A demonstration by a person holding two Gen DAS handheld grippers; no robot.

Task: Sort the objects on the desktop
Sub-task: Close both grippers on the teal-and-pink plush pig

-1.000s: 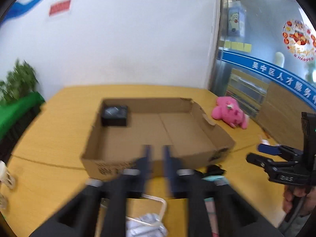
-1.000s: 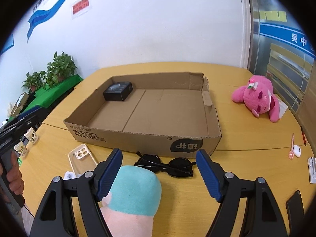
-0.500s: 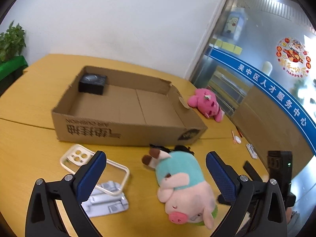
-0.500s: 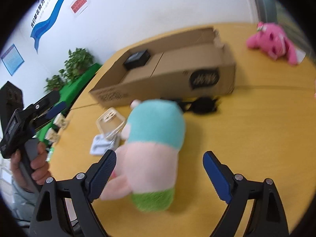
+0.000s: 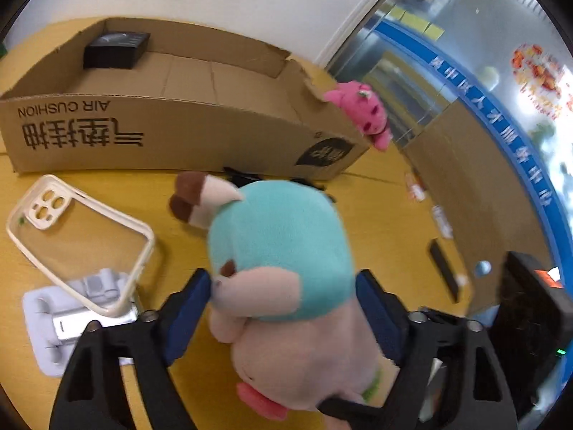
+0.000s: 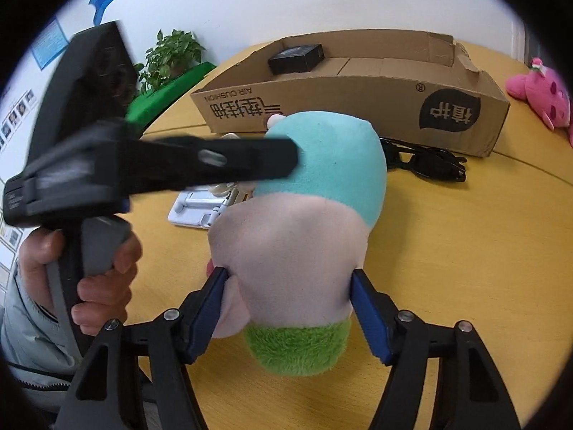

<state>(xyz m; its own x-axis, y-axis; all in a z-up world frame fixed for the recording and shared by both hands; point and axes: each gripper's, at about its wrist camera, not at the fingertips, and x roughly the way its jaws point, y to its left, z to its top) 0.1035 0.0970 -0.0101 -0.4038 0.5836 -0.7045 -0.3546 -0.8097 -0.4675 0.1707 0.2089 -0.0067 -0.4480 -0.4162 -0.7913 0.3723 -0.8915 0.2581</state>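
A plush pig (image 5: 283,261) in a teal shirt lies on the yellow table in front of the cardboard box (image 5: 150,143). My left gripper (image 5: 283,286) has its blue pads against both sides of the pig's teal body. My right gripper (image 6: 290,286) closes on the pig's pink lower body (image 6: 286,251) from the other end. The left gripper's black fingers (image 6: 215,165) cross the right wrist view. A black box (image 5: 116,50) sits in the cardboard box's far left corner.
A clear phone case (image 5: 78,240) lies over a white blister pack (image 5: 68,319) at the left. Black sunglasses (image 6: 426,165) lie by the box front. A pink plush (image 6: 540,93) lies at the right of the box (image 6: 358,107). Small items (image 5: 440,261) lie at the table's right edge.
Both grippers have moved in on the plush pig from opposite ends and narrowed from wide open to touching its sides. The left gripper now shows large in the right wrist view.
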